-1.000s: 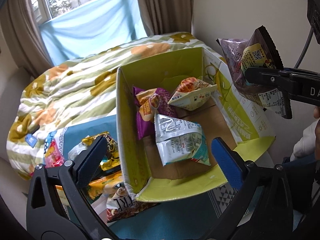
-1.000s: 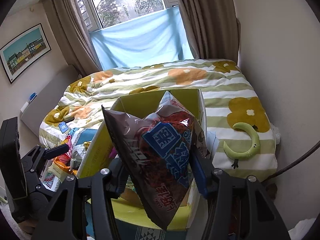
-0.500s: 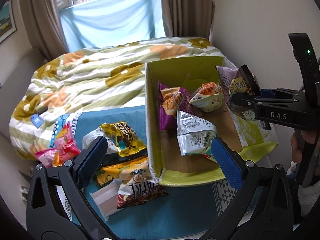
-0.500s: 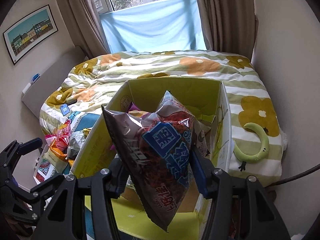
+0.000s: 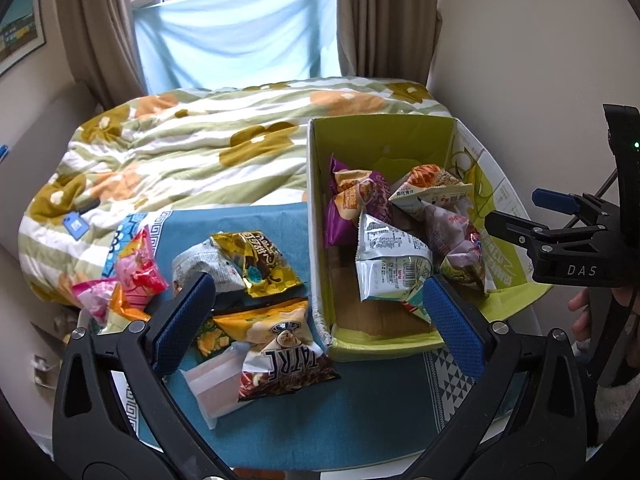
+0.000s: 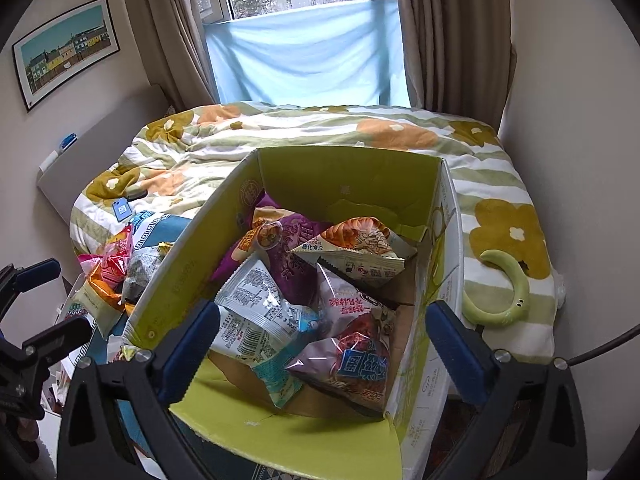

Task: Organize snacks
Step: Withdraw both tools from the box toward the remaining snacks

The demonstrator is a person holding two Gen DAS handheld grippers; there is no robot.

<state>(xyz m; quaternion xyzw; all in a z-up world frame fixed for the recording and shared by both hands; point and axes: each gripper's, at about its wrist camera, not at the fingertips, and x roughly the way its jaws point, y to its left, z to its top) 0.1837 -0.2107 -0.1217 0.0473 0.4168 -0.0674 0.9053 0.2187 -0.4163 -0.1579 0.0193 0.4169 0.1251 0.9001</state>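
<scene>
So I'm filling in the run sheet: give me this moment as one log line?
right tool: open, just released | brown snack bag: in box | left tool: open, empty | loose snacks: on blue cloth

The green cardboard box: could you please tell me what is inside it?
Four snack bags: purple, orange-topped, white-and-blue and mauve-and-blue. Anything beneath them in the box is hidden.

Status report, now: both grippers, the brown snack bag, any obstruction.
Right gripper jaws just opened, empty. Left gripper open, empty. Brown snack bag lies in green box. Nothing blocking.
</scene>
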